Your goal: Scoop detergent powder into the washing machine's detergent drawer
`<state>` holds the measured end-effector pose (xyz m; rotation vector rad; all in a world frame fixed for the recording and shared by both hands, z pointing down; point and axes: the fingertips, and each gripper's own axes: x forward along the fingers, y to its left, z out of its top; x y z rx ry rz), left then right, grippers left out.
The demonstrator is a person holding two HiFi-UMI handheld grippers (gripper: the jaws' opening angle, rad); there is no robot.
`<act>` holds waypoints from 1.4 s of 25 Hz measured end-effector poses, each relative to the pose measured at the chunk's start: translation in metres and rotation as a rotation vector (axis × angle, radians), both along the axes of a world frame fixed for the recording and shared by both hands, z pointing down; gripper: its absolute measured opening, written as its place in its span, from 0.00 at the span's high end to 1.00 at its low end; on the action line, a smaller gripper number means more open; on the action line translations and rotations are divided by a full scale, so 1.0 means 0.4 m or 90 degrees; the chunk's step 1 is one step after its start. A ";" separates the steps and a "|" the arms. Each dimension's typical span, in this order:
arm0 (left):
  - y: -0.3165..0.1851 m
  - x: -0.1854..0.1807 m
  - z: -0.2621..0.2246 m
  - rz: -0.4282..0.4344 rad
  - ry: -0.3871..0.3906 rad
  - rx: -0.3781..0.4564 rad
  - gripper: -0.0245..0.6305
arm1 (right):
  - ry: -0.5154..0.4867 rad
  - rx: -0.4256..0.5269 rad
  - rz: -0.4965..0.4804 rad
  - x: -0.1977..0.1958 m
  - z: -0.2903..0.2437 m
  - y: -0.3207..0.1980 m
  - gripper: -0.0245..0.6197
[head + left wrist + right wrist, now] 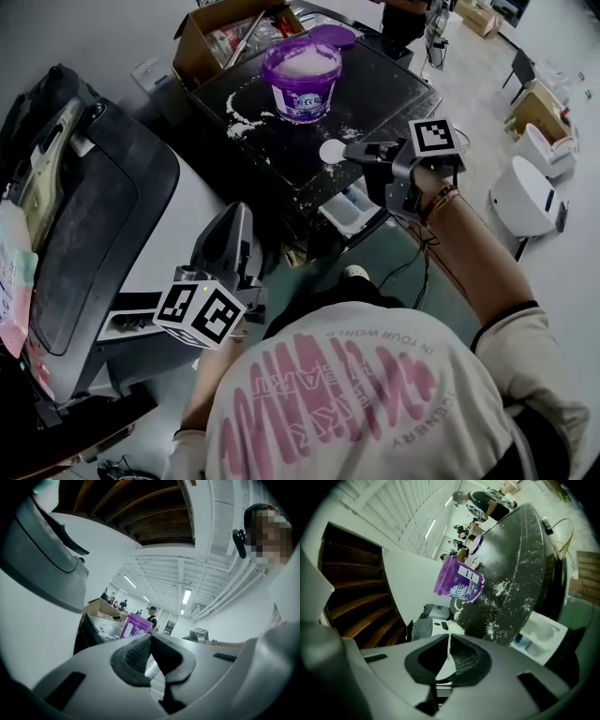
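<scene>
R gripper point(449, 641): jaws are seen pressed together in the right gripper view, w/ a thin white strip pinched between the pads. In the head view this is read as the handle of a white scoop point(332, 151), whose round bowl is held out to the left of the jaw tips. The scoop is carried above the near edge of the washing machine top point(380, 94), just far of the detergent drawer point(354, 210). Whether powder lies in the bowl can't be told. The R marker cube point(432, 137) is seen facing up, above the wrist.

The drawer is pulled out at the machine's near side. It is white inside, w/ a blue part at its middle.

The purple detergent tub point(302, 75) is stood upright & open on the far part of the top, w/ white powder inside. Its purple lid point(333, 36) is laid farther back. Spilled powder point(242, 122) is scattered left of the tub & toward the near edge. A cardboard box point(202, 37) is set at the far left.

L gripper point(151, 641): jaws are seen closed, pad tips touching, nothing clearly gripped. It is kept low at near left, well apart from tub & drawer, w/ its marker cube point(201, 314) by the person's chest.
</scene>
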<state>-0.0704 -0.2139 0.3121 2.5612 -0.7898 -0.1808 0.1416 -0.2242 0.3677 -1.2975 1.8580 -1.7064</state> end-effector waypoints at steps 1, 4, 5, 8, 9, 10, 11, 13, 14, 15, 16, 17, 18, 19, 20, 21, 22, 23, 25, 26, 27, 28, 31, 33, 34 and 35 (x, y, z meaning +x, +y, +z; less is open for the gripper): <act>0.006 -0.001 0.008 0.006 0.000 -0.004 0.96 | -0.007 -0.001 0.007 -0.001 0.008 0.010 0.95; 0.023 0.000 0.033 0.019 -0.003 -0.014 0.96 | -0.029 -0.003 0.033 0.000 0.032 0.035 0.95; 0.027 0.001 0.042 0.022 -0.004 -0.018 0.96 | -0.038 -0.004 0.043 0.001 0.040 0.043 0.95; 0.040 0.010 0.070 0.034 -0.009 -0.034 0.96 | -0.054 -0.011 0.065 0.008 0.065 0.064 0.95; 0.045 0.015 0.078 0.039 -0.011 -0.039 0.96 | -0.057 -0.013 0.069 0.010 0.072 0.070 0.95; 0.050 0.021 0.084 0.045 -0.014 -0.043 0.96 | -0.058 -0.016 0.071 0.012 0.078 0.076 0.95; 0.055 0.026 0.089 0.049 -0.017 -0.046 0.96 | -0.058 -0.018 0.071 0.014 0.084 0.081 0.95; 0.061 0.037 0.095 0.053 -0.021 -0.047 0.96 | -0.060 -0.022 0.070 0.018 0.094 0.091 0.95; 0.063 0.043 0.097 0.053 -0.022 -0.048 0.96 | -0.062 -0.024 0.068 0.019 0.100 0.095 0.95; 0.067 0.050 0.099 0.053 -0.022 -0.048 0.96 | -0.064 -0.026 0.066 0.021 0.107 0.099 0.95; 0.070 0.057 0.102 0.053 -0.024 -0.049 0.96 | -0.065 -0.029 0.062 0.023 0.115 0.103 0.95; 0.075 0.064 0.104 0.053 -0.027 -0.050 0.96 | -0.065 -0.033 0.057 0.025 0.123 0.107 0.95; 0.079 0.071 0.105 0.052 -0.032 -0.050 0.96 | -0.064 -0.035 0.050 0.028 0.129 0.110 0.95; 0.081 0.078 0.105 0.050 -0.035 -0.051 0.96 | -0.061 -0.037 0.042 0.030 0.135 0.112 0.95; 0.083 0.084 0.103 0.044 -0.037 -0.050 0.96 | -0.055 -0.039 0.032 0.031 0.139 0.113 0.95; 0.084 0.087 0.100 0.037 -0.038 -0.050 0.96 | -0.048 -0.039 0.019 0.032 0.142 0.113 0.95; 0.086 0.089 0.096 0.027 -0.037 -0.050 0.96 | -0.042 -0.039 0.005 0.031 0.144 0.114 0.95; 0.089 0.090 0.092 0.016 -0.037 -0.051 0.96 | -0.037 -0.038 -0.010 0.028 0.146 0.117 0.95; 0.099 0.093 0.088 -0.005 -0.036 -0.056 0.96 | -0.032 -0.041 -0.040 0.025 0.151 0.128 0.95; 0.105 0.095 0.088 -0.016 -0.036 -0.060 0.96 | -0.028 -0.047 -0.053 0.026 0.156 0.134 0.95; 0.112 0.097 0.090 -0.027 -0.035 -0.064 0.96 | -0.022 -0.054 -0.066 0.027 0.162 0.140 0.95; 0.120 0.099 0.092 -0.040 -0.034 -0.069 0.96 | -0.016 -0.062 -0.080 0.030 0.168 0.147 0.95; 0.149 0.106 0.096 -0.068 -0.030 -0.083 0.96 | 0.002 -0.077 -0.110 0.041 0.183 0.169 0.95; 0.174 0.108 0.094 -0.084 -0.032 -0.084 0.96 | 0.008 -0.083 -0.125 0.049 0.191 0.182 0.95; 0.187 0.106 0.094 -0.095 -0.034 -0.083 0.96 | 0.009 -0.086 -0.135 0.049 0.196 0.187 0.95; 0.201 0.102 0.094 -0.109 -0.035 -0.083 0.96 | 0.011 -0.089 -0.146 0.048 0.201 0.192 0.95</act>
